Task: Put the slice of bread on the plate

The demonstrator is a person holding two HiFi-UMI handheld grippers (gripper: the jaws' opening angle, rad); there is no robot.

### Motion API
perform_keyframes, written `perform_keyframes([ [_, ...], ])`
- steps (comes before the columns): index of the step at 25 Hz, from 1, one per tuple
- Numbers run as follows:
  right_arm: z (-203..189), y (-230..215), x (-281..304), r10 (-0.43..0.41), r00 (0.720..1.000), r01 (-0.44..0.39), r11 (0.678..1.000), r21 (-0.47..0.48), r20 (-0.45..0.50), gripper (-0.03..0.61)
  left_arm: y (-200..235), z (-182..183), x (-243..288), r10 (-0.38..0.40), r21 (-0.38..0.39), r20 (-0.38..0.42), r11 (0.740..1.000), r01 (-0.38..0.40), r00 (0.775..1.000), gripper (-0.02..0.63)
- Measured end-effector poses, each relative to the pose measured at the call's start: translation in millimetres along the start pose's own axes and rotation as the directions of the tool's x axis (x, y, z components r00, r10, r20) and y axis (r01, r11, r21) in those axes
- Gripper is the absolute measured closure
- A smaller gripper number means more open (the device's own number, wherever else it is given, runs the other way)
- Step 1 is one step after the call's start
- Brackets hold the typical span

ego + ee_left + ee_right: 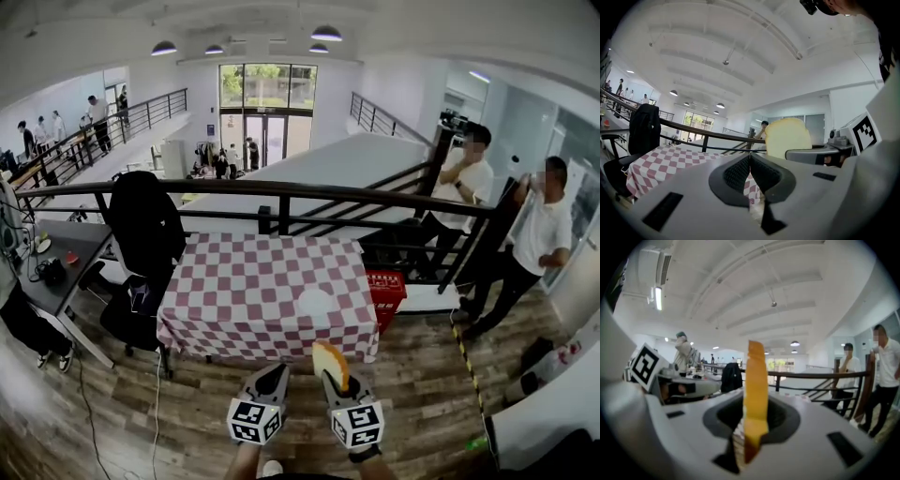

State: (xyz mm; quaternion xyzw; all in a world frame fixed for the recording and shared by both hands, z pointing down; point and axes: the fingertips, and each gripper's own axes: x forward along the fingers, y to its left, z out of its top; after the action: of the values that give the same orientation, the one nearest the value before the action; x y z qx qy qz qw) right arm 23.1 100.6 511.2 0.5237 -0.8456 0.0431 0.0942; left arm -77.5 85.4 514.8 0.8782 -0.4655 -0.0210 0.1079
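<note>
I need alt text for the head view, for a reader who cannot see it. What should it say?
The right gripper holds a slice of bread upright, short of a table covered in red-and-white checks, on which a white plate lies. The left gripper beside it is shut and empty.

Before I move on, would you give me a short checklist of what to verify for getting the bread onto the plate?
1. Grip: the right gripper is shut on the slice of bread, upright: ok.
2. Spare hand: the left gripper has its jaws together, empty: ok.
3. Target: the plate looks bare on the checkered table: ok.
4. Bread above the plate: not ok, short of the table's near edge.
5. Path: the bystanders stand off right: ok.
</note>
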Motion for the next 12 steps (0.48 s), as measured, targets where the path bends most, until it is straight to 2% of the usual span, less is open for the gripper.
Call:
perform_keyframes([
  [8,6,32,26,-0.01,1.0,0.01,1.0,0.022,0.01,0.476,24,4,-19,-0.033,0.011,-0.001,0.999,0.033,0.999,0.589],
  [10,6,44,33,-0.008,1.0,0.008,1.0,0.025,0.009,0.476,35,1,-28,-0.011,0.064,-0.022,0.998,0.012,1.0,0.589],
  [12,2,59,36,0.01,1.0,-0.01,1.0,0.019,0.005,0.476,44,-6,-36,0.023,0.161,-0.059,0.987,-0.013,0.998,0.589],
])
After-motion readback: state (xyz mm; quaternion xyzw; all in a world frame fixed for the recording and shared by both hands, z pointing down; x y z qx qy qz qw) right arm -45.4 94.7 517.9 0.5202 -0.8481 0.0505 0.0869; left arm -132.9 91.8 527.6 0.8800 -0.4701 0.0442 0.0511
